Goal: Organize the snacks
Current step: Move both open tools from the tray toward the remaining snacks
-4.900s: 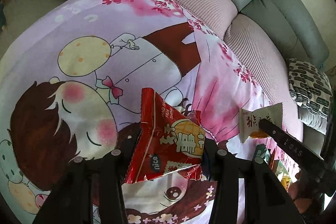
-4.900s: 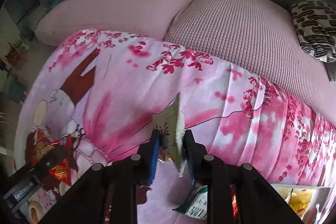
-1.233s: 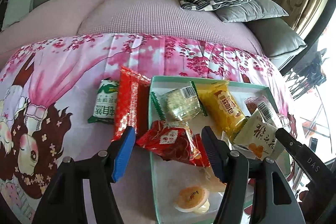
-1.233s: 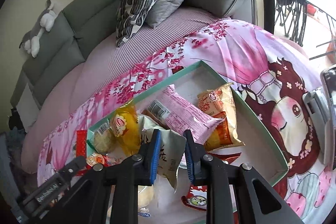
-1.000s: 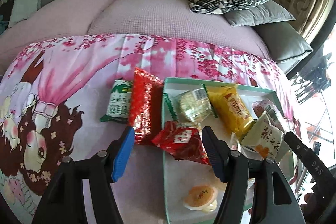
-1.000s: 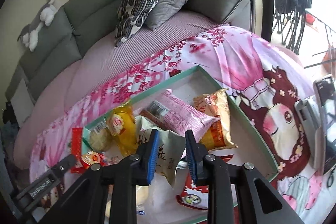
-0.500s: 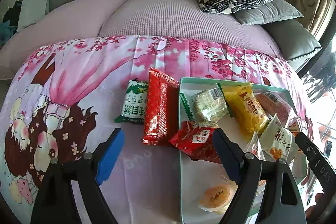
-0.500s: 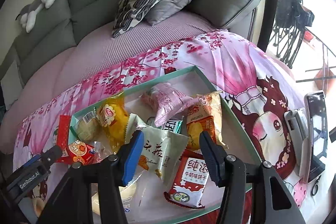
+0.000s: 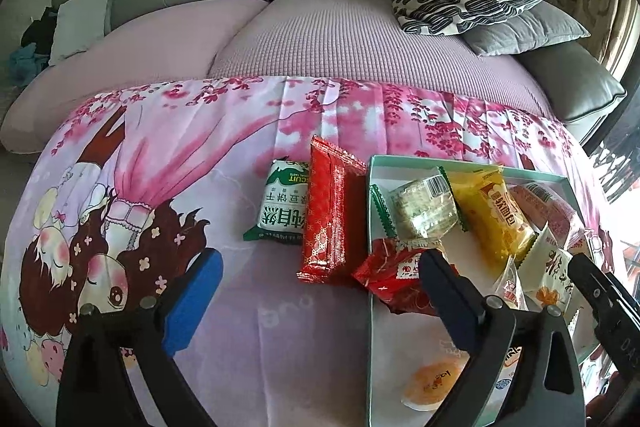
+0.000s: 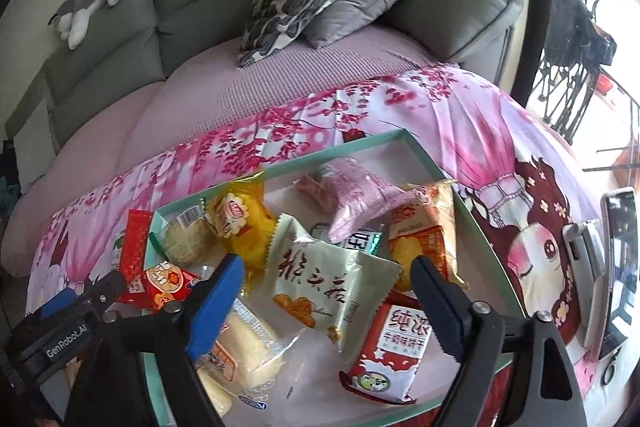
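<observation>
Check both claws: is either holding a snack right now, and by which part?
Nothing held. Left claw and right claw are both open; the red packet and cream packet lie loose in the tray.

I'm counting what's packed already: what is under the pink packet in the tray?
The pink packet lies over a white-and-green packet and touches the orange packet. Most of the white-and-green one is covered, so its label is unreadable.

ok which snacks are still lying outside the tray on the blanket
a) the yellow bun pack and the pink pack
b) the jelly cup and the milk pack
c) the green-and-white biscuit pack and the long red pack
c: the green-and-white biscuit pack and the long red pack lie on the blanket just left of the tray, touching each other.
</observation>
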`<state>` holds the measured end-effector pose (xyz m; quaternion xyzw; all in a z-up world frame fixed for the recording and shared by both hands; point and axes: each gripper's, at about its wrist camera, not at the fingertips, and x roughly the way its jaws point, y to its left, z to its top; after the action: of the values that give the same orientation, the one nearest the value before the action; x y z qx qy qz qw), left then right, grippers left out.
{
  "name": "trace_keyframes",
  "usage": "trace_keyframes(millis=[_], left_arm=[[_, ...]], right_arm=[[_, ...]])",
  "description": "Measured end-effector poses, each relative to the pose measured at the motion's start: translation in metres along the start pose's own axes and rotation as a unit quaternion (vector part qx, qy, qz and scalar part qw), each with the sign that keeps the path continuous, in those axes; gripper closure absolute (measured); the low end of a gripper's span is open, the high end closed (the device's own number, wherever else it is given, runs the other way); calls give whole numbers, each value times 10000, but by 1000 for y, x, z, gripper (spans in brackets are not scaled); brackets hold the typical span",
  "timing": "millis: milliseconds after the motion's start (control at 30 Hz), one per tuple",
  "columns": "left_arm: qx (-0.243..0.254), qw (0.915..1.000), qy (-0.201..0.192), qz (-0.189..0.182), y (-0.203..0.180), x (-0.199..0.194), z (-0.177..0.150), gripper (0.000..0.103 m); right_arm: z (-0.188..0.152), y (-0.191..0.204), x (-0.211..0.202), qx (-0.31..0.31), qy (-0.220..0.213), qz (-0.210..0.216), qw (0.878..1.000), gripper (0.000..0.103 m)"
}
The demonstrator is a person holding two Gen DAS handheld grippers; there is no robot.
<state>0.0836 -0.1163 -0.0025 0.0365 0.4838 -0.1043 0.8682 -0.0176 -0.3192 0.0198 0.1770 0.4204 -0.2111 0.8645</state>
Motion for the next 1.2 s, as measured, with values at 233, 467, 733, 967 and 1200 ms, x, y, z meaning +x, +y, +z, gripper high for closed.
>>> trace_keyframes(millis=[233,467,733,967,1200], left_arm=[[-123,9999,5,39,3,2,0,4],[-320,9994,-65,72,10,1,1,4],[-515,9986,-73,39,22,-2,0,4],[-1014,9937,-338,340,60,-12,7,4],[-1510,9854,-388,691,109,-9,12,4]], right_arm=[[0,2,3,18,9,61,10000,0],[-1,1,3,27,-16,46,10000,0],[1,4,-3,80,-228,140,9996,0],[1,32,-7,-11,-413,609,9973,0],[-7,70,3,-313,-260,925,9949,0]])
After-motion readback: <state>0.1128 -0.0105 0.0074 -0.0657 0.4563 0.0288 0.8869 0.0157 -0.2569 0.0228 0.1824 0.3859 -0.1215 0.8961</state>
